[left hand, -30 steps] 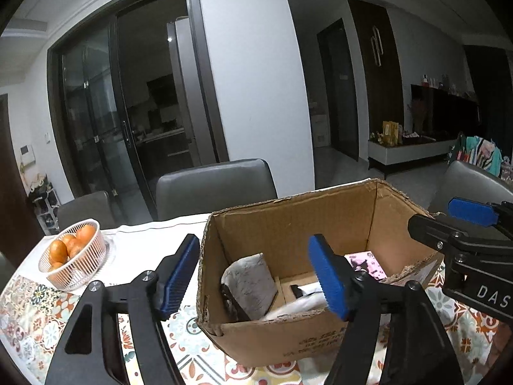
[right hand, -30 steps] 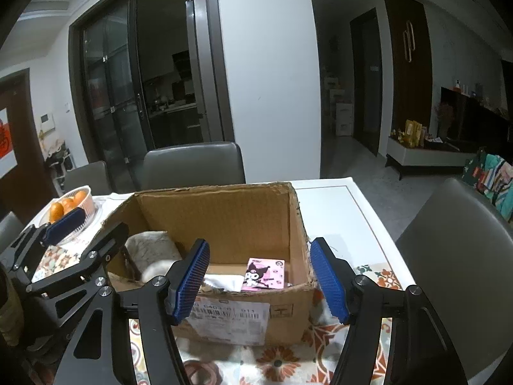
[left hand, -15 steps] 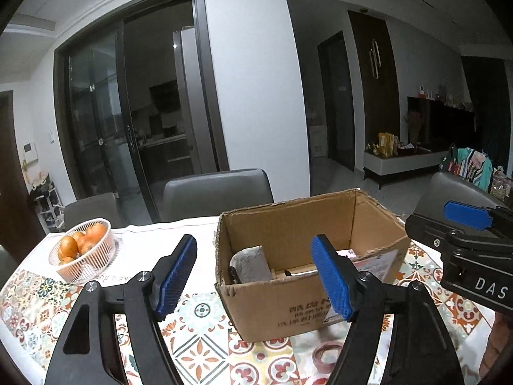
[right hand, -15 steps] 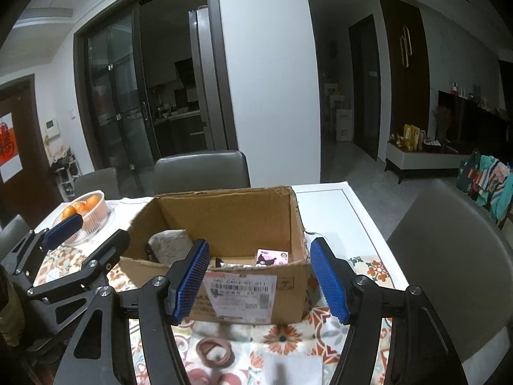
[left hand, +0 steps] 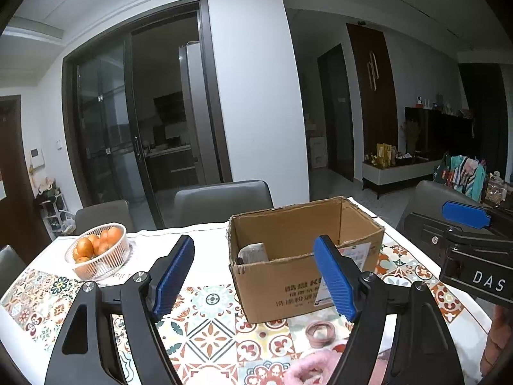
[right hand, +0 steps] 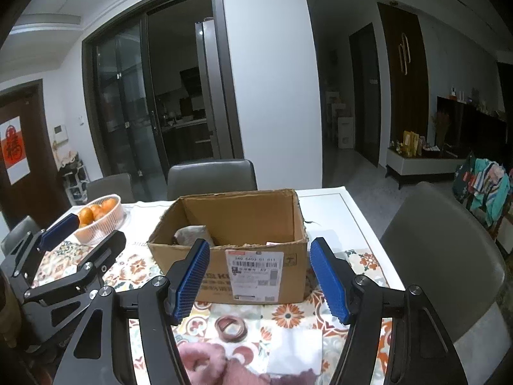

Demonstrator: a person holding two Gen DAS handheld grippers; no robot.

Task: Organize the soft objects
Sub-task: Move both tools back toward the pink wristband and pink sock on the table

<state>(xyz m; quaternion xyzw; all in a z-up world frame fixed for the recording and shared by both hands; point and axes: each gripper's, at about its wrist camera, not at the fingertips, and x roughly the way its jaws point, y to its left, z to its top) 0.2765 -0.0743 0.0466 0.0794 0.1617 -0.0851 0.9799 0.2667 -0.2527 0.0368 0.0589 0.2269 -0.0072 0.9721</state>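
Note:
An open cardboard box (left hand: 307,276) stands on the patterned tablecloth; it also shows in the right wrist view (right hand: 256,276). A grey soft item (left hand: 253,252) lies inside it at the left (right hand: 192,235). A pink fluffy item (left hand: 311,369) lies on the table near me (right hand: 205,364). A brown hair-tie ring (left hand: 318,332) lies in front of the box (right hand: 231,324). A white cloth (right hand: 296,346) lies beside it. My left gripper (left hand: 256,282) is open and empty, short of the box. My right gripper (right hand: 259,280) is open and empty.
A white basket of oranges (left hand: 99,252) stands at the table's back left (right hand: 99,213). Grey chairs (left hand: 221,200) stand behind the table, and another (right hand: 449,256) at its right side. The table's right edge (right hand: 368,224) is near the box.
Both grippers have pulled back and away from the box, which now looks smaller and farther. The ring, pink item and white cloth have come into view near me.

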